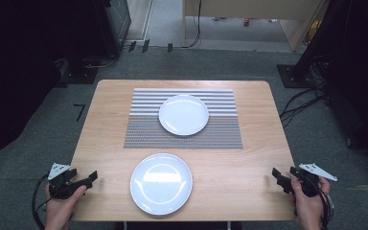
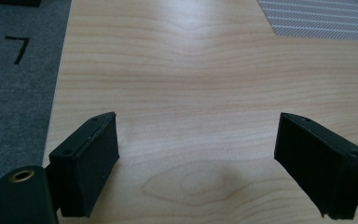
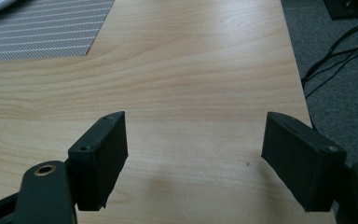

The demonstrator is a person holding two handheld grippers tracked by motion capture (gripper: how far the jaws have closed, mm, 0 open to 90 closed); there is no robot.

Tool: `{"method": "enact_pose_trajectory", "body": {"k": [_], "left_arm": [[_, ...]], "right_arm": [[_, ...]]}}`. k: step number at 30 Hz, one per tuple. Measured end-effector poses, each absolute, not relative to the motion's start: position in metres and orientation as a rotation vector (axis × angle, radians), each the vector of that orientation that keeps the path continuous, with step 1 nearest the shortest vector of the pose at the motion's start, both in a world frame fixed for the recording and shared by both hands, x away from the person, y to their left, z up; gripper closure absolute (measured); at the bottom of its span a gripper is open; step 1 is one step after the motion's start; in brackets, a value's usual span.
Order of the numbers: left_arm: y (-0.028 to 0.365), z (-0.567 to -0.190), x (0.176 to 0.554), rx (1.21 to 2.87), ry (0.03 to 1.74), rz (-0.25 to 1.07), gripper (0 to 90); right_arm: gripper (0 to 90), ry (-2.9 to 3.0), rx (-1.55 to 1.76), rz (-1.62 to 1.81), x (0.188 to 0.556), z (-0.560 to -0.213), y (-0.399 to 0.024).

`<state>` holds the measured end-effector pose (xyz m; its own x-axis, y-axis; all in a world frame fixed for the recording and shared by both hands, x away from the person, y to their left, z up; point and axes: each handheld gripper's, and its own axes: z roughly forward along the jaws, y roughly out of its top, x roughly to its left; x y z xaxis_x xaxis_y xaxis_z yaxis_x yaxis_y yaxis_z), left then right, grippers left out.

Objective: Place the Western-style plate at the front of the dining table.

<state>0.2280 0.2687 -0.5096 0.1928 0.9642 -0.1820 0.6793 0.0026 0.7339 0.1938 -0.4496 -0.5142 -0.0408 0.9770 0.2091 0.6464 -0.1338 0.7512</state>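
wooden bench (image 1: 249, 167) with two white plates on it. the near plate (image 1: 161, 183) sits on bare wood at the front edge, between the two hands; the far plate (image 1: 183, 114) sits in the middle of a striped grey mat (image 1: 143, 129) further back. the two plates are well apart, a strip of mat and bare wood between them. the left tongs (image 1: 92, 178) hang at the front left corner, spread wide with nothing between them, pointing in toward the near plate. the right tongs (image 1: 279, 178) mirror them at the front right corner, also spread and holding nothing. both are clear of the plates, one to each side, which reads like a ready stance before any reach, the near plate being closest to both. in the left gripper view just bare wood lies ahead, with a corner of the mat (image 2: 317, 18) beyond. nothing on the bench blocks a straight reach to the near plate. around the bench: grey carpet (image 1: 316, 139), loose cables (image 1: 302, 103) on the right, dark stands at the back.
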Motion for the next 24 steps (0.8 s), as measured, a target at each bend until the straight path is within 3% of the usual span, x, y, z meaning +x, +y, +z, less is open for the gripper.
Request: {"method": "enact_pose_trajectory", "body": {"k": [15, 24], "left_arm": [[0.249, -0.515, 0.226, 1.894, 1.533, 0.636, 13.8], [0.246, -0.517, 0.224, 1.886, 1.532, 0.663, 13.9]], "right_arm": [[21.1, 1.755, 1.738, 0.871, 0.192, -0.524, -0.434], [19.6, 1.769, 1.715, 0.812, 0.193, -0.525, -0.427]]}}
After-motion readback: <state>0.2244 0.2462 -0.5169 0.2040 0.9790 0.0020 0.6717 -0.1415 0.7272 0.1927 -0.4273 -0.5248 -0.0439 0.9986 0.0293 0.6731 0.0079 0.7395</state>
